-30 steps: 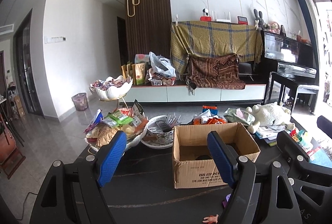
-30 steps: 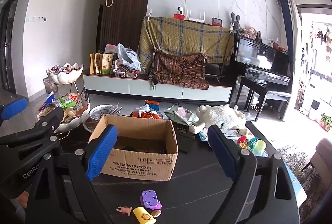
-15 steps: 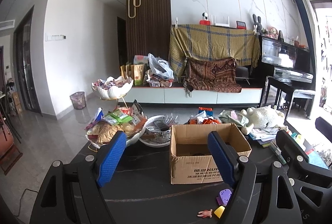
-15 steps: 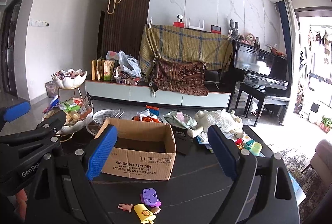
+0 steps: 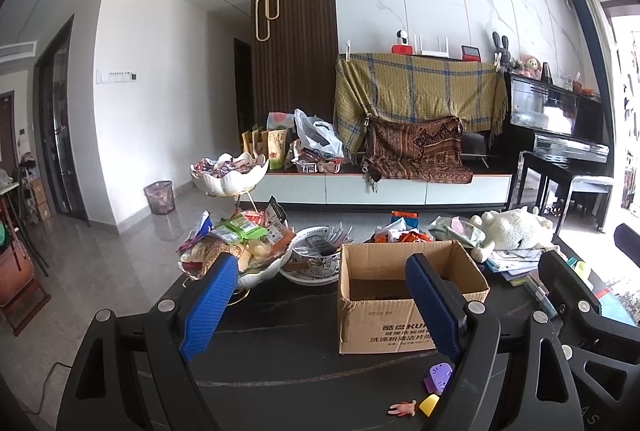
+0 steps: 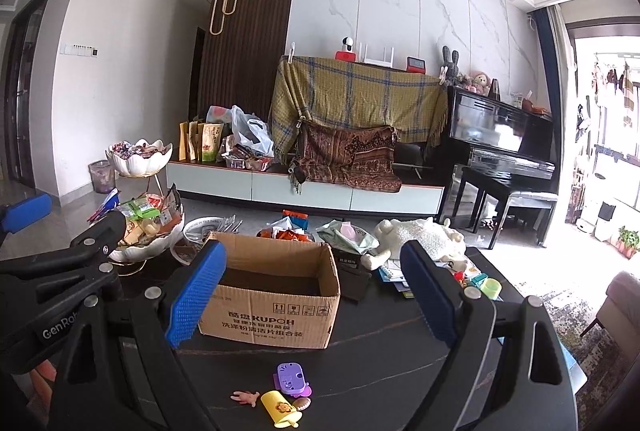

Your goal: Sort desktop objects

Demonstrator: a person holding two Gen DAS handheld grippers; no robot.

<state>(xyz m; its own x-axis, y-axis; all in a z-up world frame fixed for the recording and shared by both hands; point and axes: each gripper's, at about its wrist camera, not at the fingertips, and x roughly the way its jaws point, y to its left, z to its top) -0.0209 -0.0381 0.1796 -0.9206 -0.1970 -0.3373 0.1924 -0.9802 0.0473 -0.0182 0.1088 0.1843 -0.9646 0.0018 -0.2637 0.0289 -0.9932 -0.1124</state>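
Dark table: yellow toy whole in right view only; left gripper opening, right gripper wide, both empty.

the left gripper's right finger hides part of the purple toy; the cardboard box interior stays dark.
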